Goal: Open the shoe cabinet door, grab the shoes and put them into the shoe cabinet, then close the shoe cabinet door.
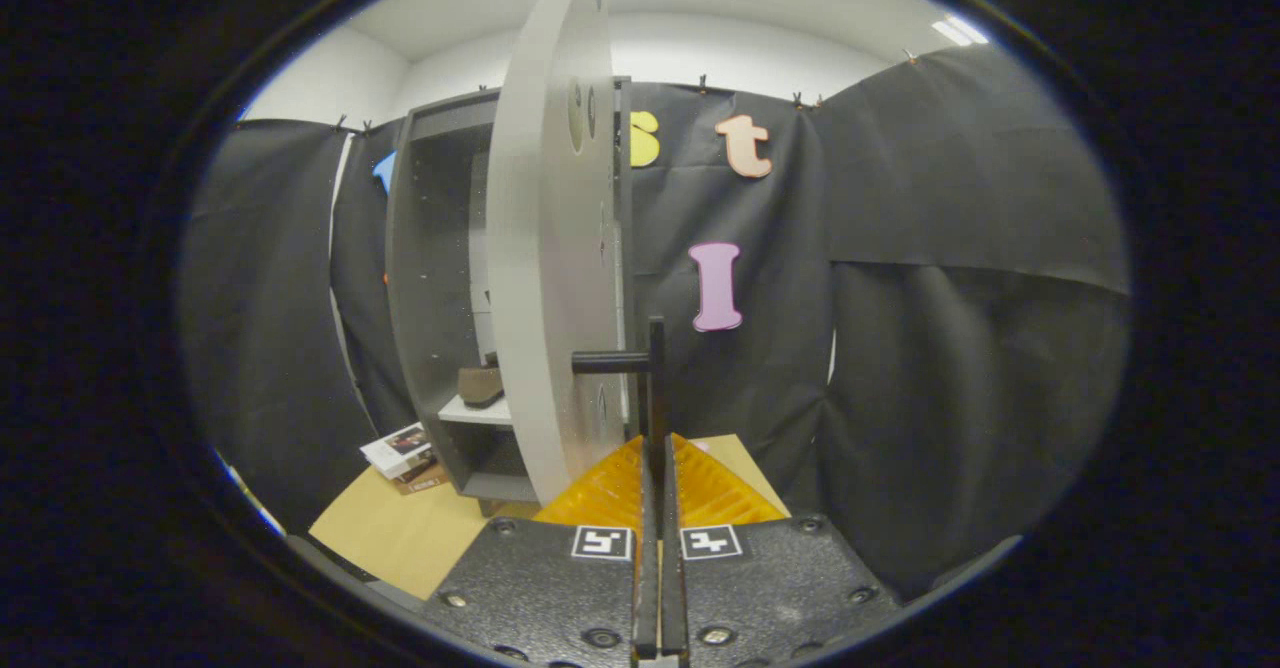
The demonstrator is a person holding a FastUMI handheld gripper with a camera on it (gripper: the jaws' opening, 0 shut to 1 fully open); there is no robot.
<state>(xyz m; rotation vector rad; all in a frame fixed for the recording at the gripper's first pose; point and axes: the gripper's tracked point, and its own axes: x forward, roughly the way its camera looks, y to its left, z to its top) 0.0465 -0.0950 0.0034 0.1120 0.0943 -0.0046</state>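
Furthest left, a small stack of booklets [400,450] lies on the tan floor mat [410,533] just beside the foot of the shoe cabinet [425,278], out of the door's swing. The cabinet stands upright against the black cloth wall [950,298], its dark interior exposed, and a brown shoe [481,386] rests on the pale shelf [476,411] inside, partly hidden behind the door, so the placing step looks done. The cabinet door [550,268] stands edge-on toward the camera, swung wide open, and its dark bar handle [645,368] projects toward the right of the panel. The gripper [655,448] is nearly closed, with only a thin slit between the two fingers, and the handle's upright bar runs down into that slit; both fingers appear to press on it, which suits steering the door through its arc. Judging from this, closing the door is the step in hand. To the right, the black cloth hangs in loose folds, pinned along the top. Above it show a plain white wall and ceiling with strip lights [958,30].
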